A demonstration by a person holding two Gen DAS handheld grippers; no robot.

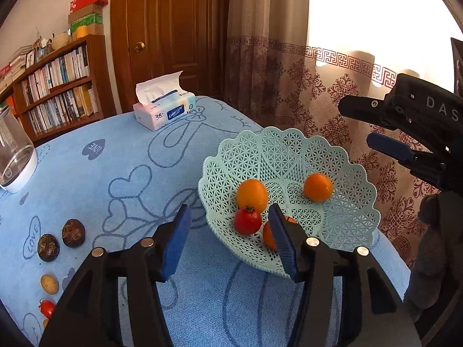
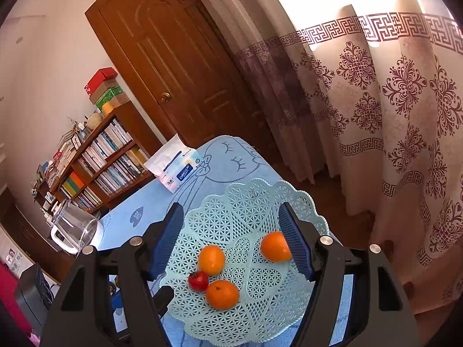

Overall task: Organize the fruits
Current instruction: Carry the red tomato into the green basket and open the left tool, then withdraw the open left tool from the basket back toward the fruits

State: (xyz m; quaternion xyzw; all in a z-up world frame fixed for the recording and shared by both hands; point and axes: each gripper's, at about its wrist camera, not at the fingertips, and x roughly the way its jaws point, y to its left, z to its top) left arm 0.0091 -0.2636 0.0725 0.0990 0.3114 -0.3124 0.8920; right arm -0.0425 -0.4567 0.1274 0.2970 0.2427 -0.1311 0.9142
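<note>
A pale green lattice basket [image 1: 341, 156] [image 2: 231, 202] sits on the blue tablecloth. It holds three orange fruits [image 1: 251, 195] [image 1: 317, 186] [image 1: 269, 235] and a red tomato [image 1: 246, 221]; they also show in the right wrist view, the oranges [image 2: 211, 259] [image 2: 275, 245] [image 2: 222, 294] and the tomato [image 2: 198, 280]. My left gripper [image 1: 231, 240] is open and empty, low at the basket's near-left rim. My right gripper [image 2: 231, 241] is open and empty above the basket; it also shows in the left wrist view [image 1: 376, 124]. Two dark round fruits [image 1: 73, 232] [image 1: 48, 247], a small yellowish fruit [image 1: 49, 283] and another tomato [image 1: 47, 308] lie on the cloth at left.
A tissue pack [image 1: 165, 110] [image 2: 176, 170] lies at the far side of the table. A glass jug on a white base [image 1: 14, 156] [image 2: 72, 228] stands at the left. A bookshelf [image 1: 58, 86], a wooden door and patterned curtains [image 2: 390, 115] surround the table.
</note>
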